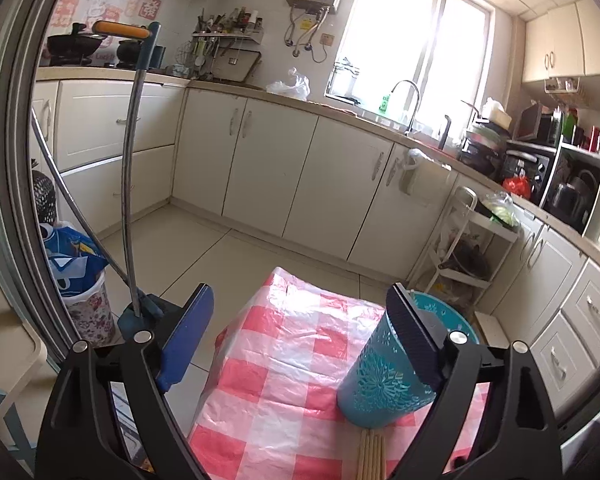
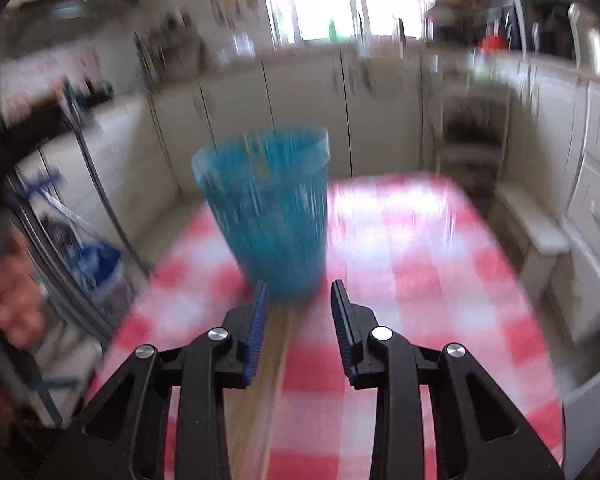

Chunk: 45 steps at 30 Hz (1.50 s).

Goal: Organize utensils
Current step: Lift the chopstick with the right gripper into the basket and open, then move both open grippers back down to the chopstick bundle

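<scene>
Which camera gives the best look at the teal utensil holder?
The left wrist view: the teal utensil holder is sharp, its cut-out pattern clear, though a finger covers part. The right wrist view shows it whole but motion-blurred.

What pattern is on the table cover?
Red-and-white checks on the tablecloth, a glossy plastic sheet. It shows best in the left wrist view.

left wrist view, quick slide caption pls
Open left claw above checked tablecloth, teal utensil holder by one finger, chopsticks below.

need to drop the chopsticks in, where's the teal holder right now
The teal holder stands upright on the checkered tablecloth, low right in the left wrist view, with the chopsticks lying in front of it.
</scene>
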{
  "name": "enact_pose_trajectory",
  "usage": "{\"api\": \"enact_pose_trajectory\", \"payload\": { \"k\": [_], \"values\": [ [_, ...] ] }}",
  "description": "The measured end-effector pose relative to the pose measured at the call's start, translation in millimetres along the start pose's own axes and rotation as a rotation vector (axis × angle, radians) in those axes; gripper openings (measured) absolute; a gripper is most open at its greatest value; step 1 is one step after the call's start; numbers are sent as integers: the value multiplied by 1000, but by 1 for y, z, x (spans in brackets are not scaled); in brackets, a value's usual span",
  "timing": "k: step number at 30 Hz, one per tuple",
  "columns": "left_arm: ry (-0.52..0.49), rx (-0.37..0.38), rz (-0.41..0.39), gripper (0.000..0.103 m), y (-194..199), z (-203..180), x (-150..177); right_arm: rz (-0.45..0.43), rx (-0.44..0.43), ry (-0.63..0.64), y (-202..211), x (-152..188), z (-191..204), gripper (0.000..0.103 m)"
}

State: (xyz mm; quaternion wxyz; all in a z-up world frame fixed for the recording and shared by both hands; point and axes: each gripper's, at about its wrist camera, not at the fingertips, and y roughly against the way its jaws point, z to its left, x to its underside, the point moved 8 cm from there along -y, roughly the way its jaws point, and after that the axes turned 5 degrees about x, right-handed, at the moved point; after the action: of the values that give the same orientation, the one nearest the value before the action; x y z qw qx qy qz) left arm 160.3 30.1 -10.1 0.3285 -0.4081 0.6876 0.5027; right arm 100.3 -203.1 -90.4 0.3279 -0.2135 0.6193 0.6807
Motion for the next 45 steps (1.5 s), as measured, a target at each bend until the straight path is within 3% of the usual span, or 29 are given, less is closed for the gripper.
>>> {"api": "enact_pose_trajectory", "payload": {
  "k": [5, 15, 28, 35, 41, 45],
  "values": [
    [-56, -8, 0, 85, 1, -6, 3, 61, 7, 25, -19, 9, 2, 29],
    [-64, -18, 5, 87, 1, -1, 1, 162, 22, 113, -43, 35, 19, 29],
    [-79, -27, 9, 88, 0, -1, 2, 228, 53, 156, -55, 51, 19, 29],
    [-93, -28, 28, 89, -3, 1, 6, 223, 84, 183, -57, 51, 19, 29],
    [-163, -47, 125, 89, -16, 1, 33, 233, 120, 130, -57, 45, -2, 22],
    [-246, -44, 324, 89, -43, -9, 84, 238, 102, 99, -59, 41, -9, 21]
  ]
}}
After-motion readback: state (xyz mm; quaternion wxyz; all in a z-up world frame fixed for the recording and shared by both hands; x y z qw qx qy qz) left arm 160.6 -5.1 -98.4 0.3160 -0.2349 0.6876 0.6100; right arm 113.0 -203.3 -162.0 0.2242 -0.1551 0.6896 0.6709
